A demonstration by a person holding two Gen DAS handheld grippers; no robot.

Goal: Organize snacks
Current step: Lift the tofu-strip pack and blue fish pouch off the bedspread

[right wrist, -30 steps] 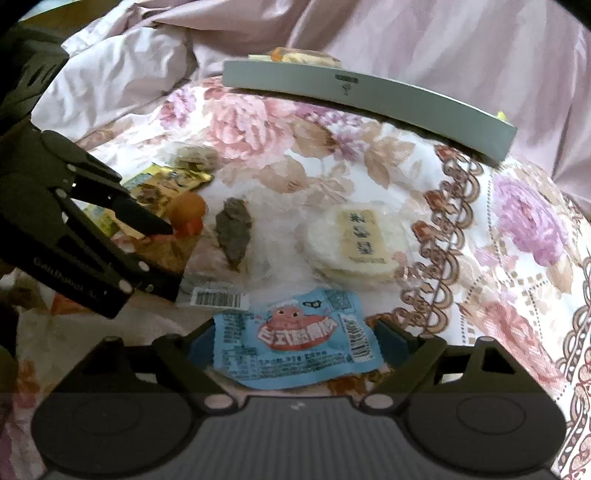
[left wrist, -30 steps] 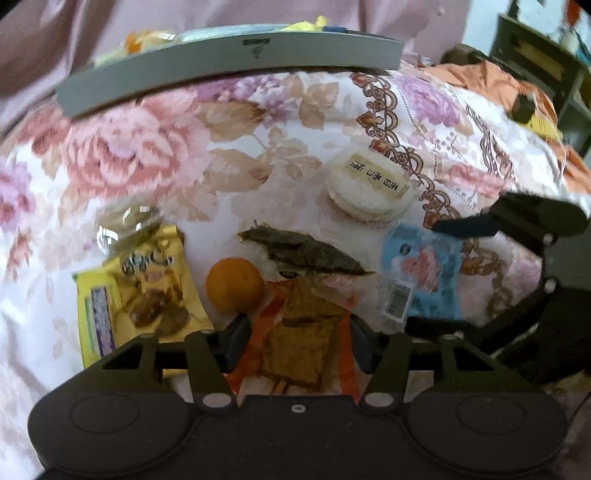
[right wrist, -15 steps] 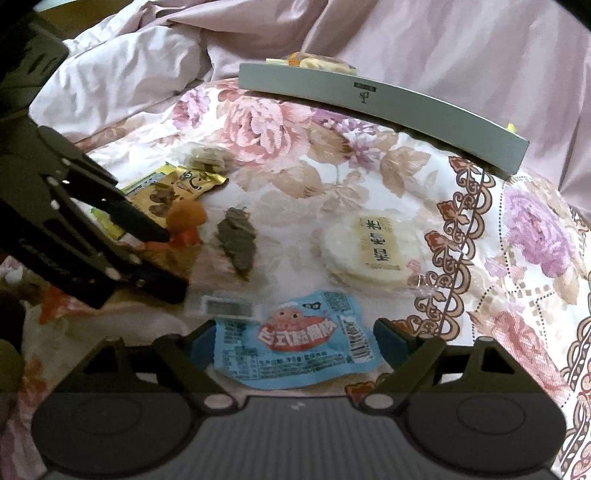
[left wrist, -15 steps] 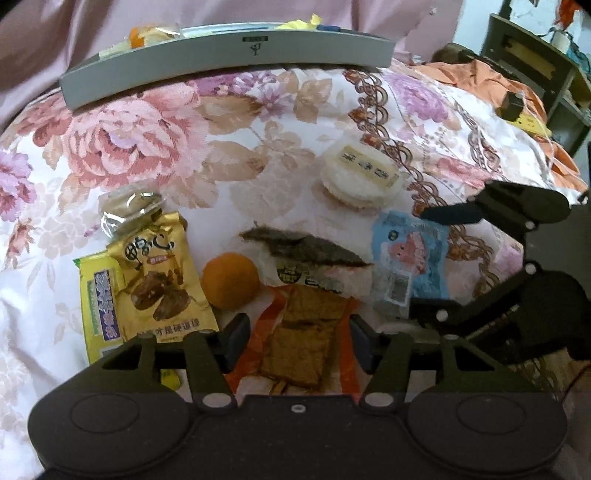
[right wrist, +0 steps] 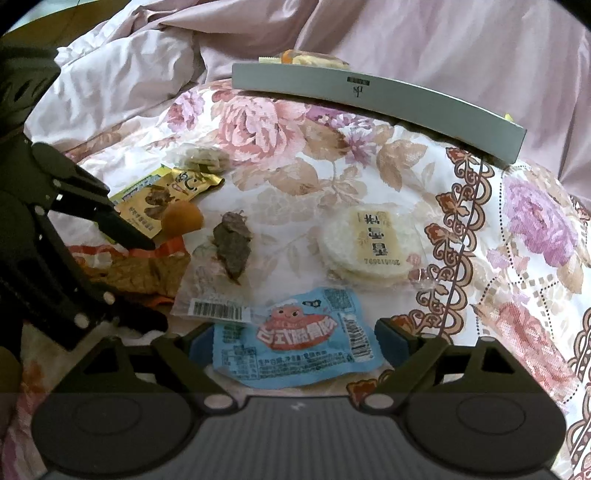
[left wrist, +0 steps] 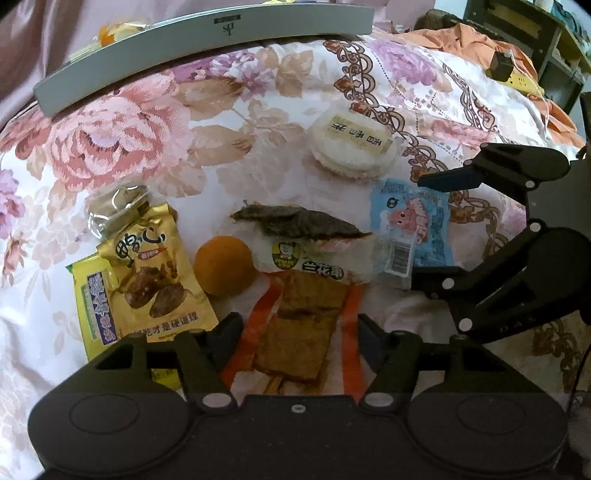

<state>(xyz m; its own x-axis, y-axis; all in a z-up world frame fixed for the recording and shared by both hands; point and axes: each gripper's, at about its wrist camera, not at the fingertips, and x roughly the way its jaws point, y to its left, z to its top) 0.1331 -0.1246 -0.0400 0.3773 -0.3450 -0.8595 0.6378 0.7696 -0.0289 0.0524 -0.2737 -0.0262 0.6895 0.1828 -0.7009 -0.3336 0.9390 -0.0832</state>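
Snacks lie on a floral quilt. My left gripper [left wrist: 297,328] is open, its jaws either side of an orange packet of brown tofu strips [left wrist: 301,332]. My right gripper [right wrist: 295,341] is open around a blue packet [right wrist: 295,343], which also shows in the left wrist view [left wrist: 413,225]. Beyond lie a clear packet with a dark dried piece [left wrist: 306,240], a small orange ball [left wrist: 223,264], a gold packet [left wrist: 155,277], a yellow-green packet [left wrist: 92,299] and a round white rice cracker pack [left wrist: 352,146]. A grey tray [left wrist: 207,35] stands at the back with some snacks in it.
A small clear packet [left wrist: 114,210] lies by the gold one. Pink bedding [right wrist: 406,37] rises behind the tray. An orange cloth and dark shelves [left wrist: 517,40] are at the far right. Each gripper shows in the other's view, close alongside.
Both grippers have drawn back slightly and lifted; the snacks sit a little farther ahead between the jaws. The snacks have not moved, and both grippers stay open.
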